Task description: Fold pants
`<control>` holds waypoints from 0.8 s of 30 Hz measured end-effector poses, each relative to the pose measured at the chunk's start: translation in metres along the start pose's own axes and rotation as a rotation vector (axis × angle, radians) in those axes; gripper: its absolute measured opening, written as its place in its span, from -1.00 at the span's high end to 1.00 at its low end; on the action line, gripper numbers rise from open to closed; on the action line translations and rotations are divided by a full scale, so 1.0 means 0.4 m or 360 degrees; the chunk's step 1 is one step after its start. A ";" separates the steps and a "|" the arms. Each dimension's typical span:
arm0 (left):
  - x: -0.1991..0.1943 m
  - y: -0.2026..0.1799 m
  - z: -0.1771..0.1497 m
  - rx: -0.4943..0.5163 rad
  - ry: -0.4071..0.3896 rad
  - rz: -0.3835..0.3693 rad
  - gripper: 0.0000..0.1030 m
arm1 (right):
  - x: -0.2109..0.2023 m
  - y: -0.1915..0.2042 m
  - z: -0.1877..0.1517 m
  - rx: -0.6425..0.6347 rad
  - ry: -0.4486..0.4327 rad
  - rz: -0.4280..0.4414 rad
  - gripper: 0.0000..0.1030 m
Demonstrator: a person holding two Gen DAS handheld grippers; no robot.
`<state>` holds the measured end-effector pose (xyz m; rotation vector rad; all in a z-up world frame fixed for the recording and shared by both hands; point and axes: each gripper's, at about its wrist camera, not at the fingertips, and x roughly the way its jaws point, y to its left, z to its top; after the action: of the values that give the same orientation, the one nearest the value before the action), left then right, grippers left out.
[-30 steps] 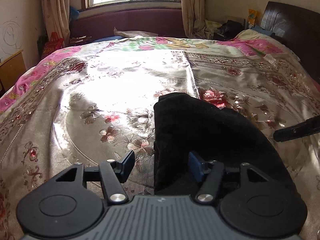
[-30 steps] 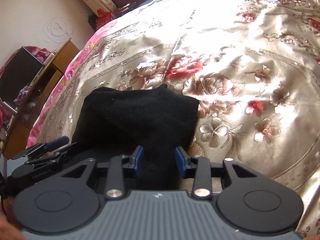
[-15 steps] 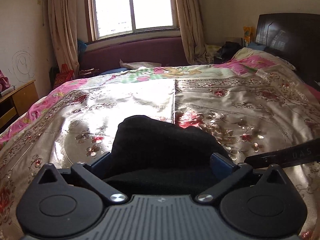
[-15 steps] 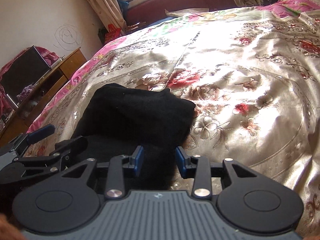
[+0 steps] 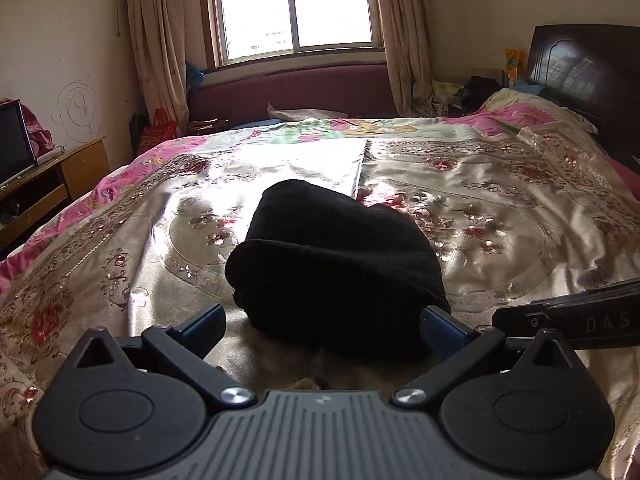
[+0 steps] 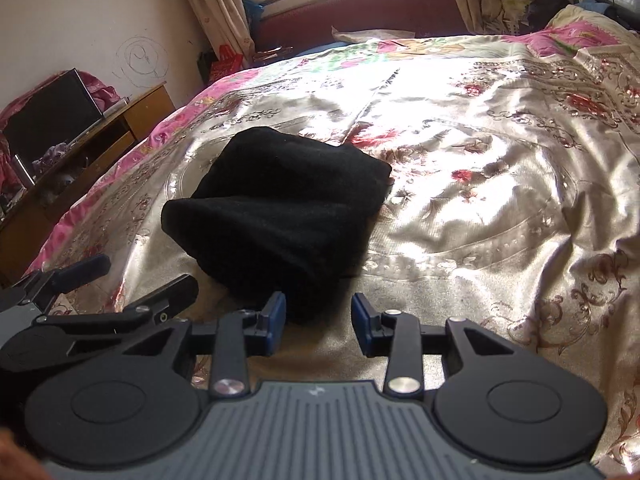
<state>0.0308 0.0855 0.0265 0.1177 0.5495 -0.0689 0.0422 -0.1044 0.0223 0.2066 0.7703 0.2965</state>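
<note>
- Left wrist view, nearest first: my left gripper (image 5: pixel 322 322) has its fingers spread wide and holds nothing. A second ago they were half as far apart and straddled the near left edge of the pants (image 5: pixel 336 268); half a second ago they had already spread, with the cloth filling the gap. Now they sit drawn back from the bundle.
- The left finger (image 5: pixel 202 326) stands clear of the cloth on bare bedspread (image 5: pixel 500 200); the right finger (image 5: pixel 442 326) is just beside the bundle's near right corner, and I cannot tell whether it touches.
- From the right wrist view, my right gripper (image 6: pixel 318 318) is parted too, with nothing between the pads. A second ago it pinched a fold of black cloth; now the near tip of the bundle lies just ahead of the gap, closer to the left pad (image 6: pixel 274 316).
- I judge both releases to mean the last fold is laid down, and the task looks close to done, perhaps finished.
- Further out, the pants lie as a thick, compact black bundle, near the middle of the bedspread, on its near half, with the top layer doubled over toward me.
- The far edge looks rounded and slightly uneven, so a small tidy-up may be worthwhile.
- Beyond that, only floral bedspread and the window (image 5: pixel 296 4).
</note>
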 end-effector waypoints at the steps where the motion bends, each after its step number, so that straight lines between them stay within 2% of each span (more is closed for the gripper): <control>1: -0.005 -0.001 -0.004 -0.0001 0.0005 0.0002 -1.00 | -0.006 0.004 -0.012 -0.0001 0.0009 -0.0003 0.26; 8: -0.040 -0.018 -0.035 -0.0044 0.0035 -0.0009 -1.00 | -0.059 0.026 -0.057 -0.0032 0.0013 -0.0057 0.27; 24: -0.122 -0.019 -0.065 0.0025 -0.0040 0.0092 -1.00 | -0.123 0.074 -0.104 -0.0110 -0.0019 -0.0118 0.23</control>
<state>-0.0249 0.0831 0.0293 0.1476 0.5201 -0.0183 -0.0265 -0.0902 0.0339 0.1141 0.7527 0.2511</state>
